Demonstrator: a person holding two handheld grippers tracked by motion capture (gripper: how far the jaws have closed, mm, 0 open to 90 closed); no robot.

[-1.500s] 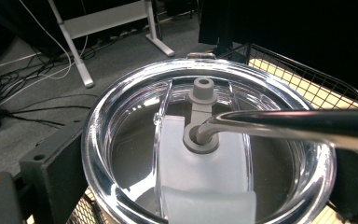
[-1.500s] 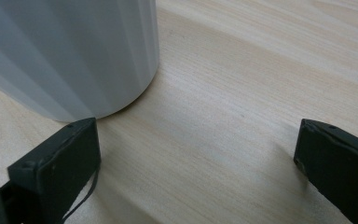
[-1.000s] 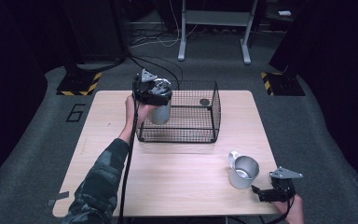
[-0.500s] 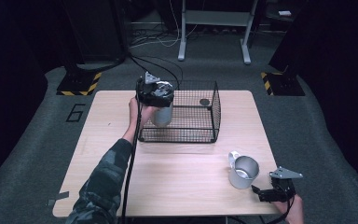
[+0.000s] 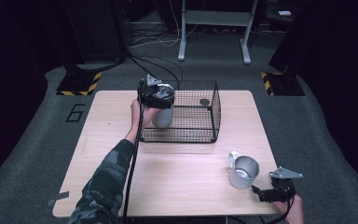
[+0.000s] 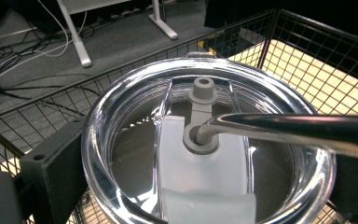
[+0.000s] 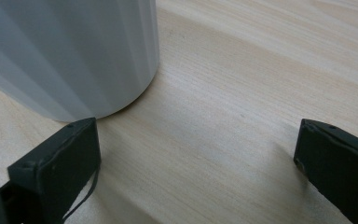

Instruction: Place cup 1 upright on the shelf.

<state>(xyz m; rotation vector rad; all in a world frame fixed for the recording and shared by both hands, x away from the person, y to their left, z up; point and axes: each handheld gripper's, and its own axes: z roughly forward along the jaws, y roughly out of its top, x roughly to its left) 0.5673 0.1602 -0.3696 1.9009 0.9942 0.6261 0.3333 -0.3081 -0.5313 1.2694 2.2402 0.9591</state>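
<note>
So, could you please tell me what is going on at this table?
A person's left gripper holds a lidded steel tumbler with a metal straw at the left end of a black wire basket. The right gripper rests open on the wooden table beside a metal cup, not touching it.

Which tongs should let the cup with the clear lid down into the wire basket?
The left tongs: they grip the lidded cup at the wire basket. The right tongs rest open on the table beside the metal mug.
</note>
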